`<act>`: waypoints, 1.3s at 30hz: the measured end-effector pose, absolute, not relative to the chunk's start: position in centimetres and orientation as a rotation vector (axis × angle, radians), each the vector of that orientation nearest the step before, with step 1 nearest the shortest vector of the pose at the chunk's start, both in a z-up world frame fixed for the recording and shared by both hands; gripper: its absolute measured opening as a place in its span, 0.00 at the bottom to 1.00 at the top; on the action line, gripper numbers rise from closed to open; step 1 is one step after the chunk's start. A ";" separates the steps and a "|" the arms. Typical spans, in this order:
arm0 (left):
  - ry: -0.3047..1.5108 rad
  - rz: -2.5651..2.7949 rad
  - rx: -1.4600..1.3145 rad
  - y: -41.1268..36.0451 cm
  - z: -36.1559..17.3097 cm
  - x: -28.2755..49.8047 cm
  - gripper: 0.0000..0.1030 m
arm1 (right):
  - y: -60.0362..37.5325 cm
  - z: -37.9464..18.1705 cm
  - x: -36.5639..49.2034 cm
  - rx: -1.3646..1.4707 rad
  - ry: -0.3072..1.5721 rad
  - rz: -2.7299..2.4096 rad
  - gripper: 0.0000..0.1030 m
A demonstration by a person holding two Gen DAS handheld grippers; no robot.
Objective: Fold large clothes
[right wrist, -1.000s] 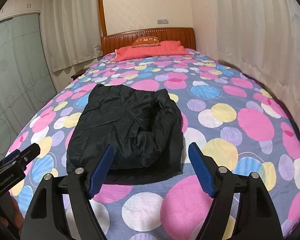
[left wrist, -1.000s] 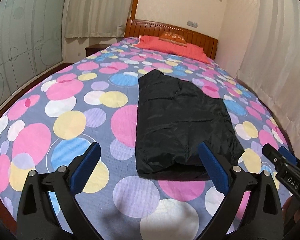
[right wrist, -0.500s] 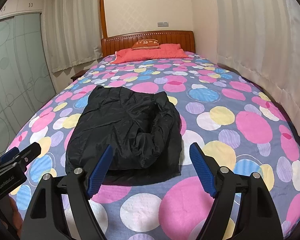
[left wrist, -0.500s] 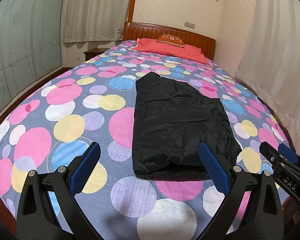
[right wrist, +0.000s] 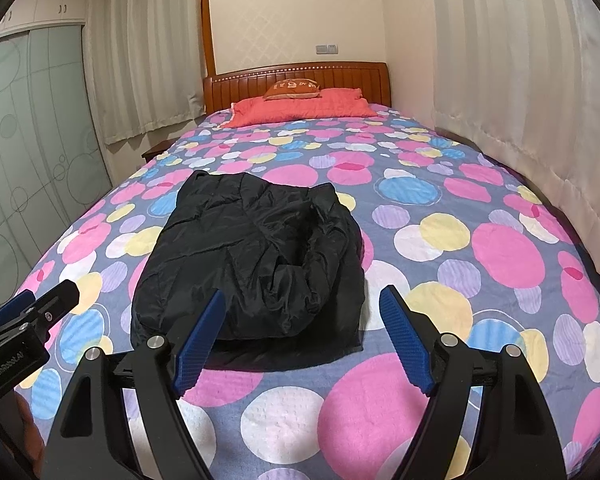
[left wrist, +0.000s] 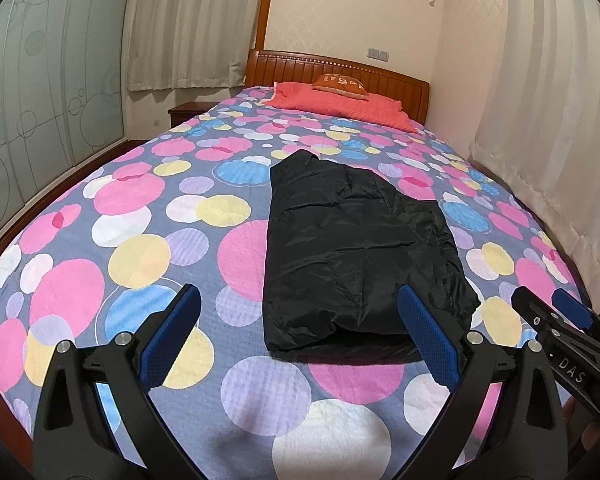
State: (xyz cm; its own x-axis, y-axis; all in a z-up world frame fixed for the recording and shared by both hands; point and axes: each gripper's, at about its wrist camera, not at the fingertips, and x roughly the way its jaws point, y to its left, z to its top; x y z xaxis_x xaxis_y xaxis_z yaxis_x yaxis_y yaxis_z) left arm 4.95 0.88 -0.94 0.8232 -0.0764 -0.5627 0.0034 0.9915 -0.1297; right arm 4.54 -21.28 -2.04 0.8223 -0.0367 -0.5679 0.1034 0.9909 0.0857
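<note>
Change: over the last second both cameras have drawn back and risen a little from the black jacket (left wrist: 352,256); it sits smaller and farther off in each view than it did a second ago, and more of the bedspread (left wrist: 140,216) shows in front of it. The jacket itself has not moved or changed shape.

Jacket: it lies on the bedspread as a long, narrow folded bundle, its length running toward the headboard (left wrist: 340,68). Its near end is a rounded, doubled-over edge; the side toward the curtain wall is looser and rumpled, with a pocket of slack cloth (right wrist: 300,256) standing open.

Left tongs (left wrist: 300,336): spread wide, nothing between the blue pads, held above the bedspread on the near side of the jacket's folded end and apart from it.

Right tongs (right wrist: 302,336): likewise spread wide and empty, also short of the jacket's near end, hovering over the bedspread. Each tool shows at the edge of the other's view, so the two are side by side.

Other things: a red pillow (right wrist: 300,110) and a small orange cushion (right wrist: 292,88) lie beyond the jacket, against the headboard, well apart from it.

Meaning for the task: with both tongs released and backing off an unchanged bundle, the lengthwise folding looks finished or nearly so. A judgement only: what may remain is tidying the rumpled side or doubling the bundle end to end, which would need a fresh grip on the near edge.
</note>
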 end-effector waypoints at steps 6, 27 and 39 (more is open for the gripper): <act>0.604 -0.042 -0.127 0.9 -1.0 5.0 0.96 | -21.4 -2.0 4.5 0.113 0.595 -0.074 0.76; 0.604 -0.042 -0.126 0.8 -1.0 4.9 0.96 | -21.1 -1.9 4.5 0.110 0.590 -0.073 0.76; 0.600 -0.039 -0.126 0.8 -0.9 4.9 0.96 | -20.8 -1.9 4.5 0.109 0.588 -0.072 0.76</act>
State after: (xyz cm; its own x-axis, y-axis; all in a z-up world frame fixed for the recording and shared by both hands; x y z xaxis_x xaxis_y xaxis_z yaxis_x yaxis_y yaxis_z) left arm 4.89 0.80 -0.95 0.8246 -0.0735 -0.5609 0.0001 0.9915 -0.1297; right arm 4.52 -20.81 -1.89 0.8299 -0.0367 -0.5567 0.0986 0.9918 0.0817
